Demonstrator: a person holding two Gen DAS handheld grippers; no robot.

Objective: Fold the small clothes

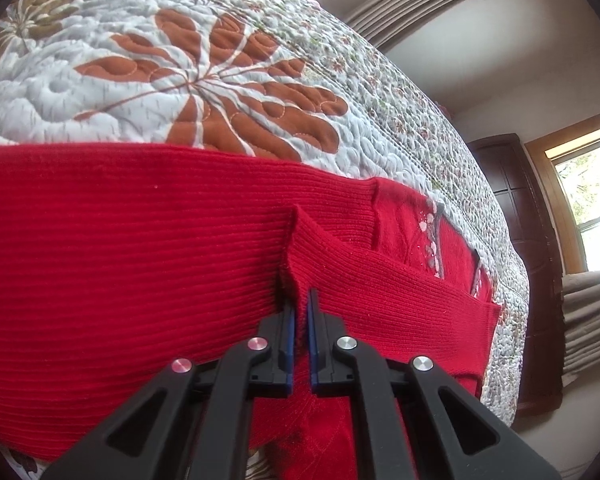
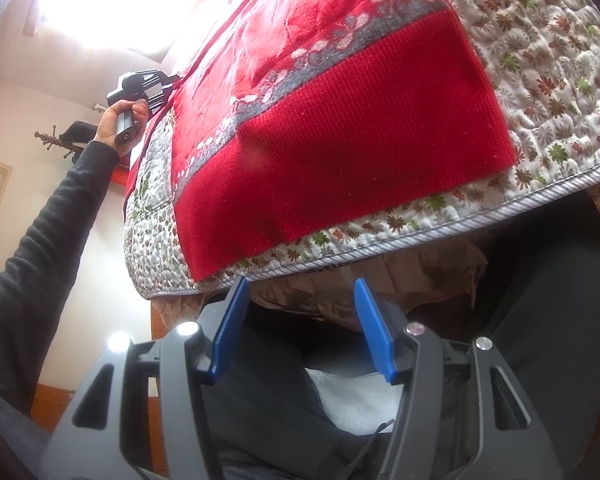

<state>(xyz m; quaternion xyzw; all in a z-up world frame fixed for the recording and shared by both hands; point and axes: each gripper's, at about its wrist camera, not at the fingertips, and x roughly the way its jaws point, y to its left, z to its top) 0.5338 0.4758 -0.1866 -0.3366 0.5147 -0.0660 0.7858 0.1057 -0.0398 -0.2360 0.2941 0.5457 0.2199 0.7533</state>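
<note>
A red ribbed knit sweater [image 2: 340,128] with a grey band of pale flowers lies spread on the floral quilted bedspread [image 1: 140,92], its hem close to the bedspread's piped near edge. The left gripper [image 1: 301,312] has its blue-padded fingers [image 1: 289,328] clenched on the cuff end of a red sleeve [image 1: 340,264], which is lifted across the sweater's body. The right gripper [image 2: 298,320] hangs released, jaws wide, off the near edge and touching nothing.

The step in hand looks like folding the sleeve inward over the body. To do it well, the left gripper should carry the cuff low and level, lay the sleeve flat without dragging the body beneath, and let go only once the cuff rests. The free right gripper could pin the hem near the edge, since knit slides easily on quilting.
</note>
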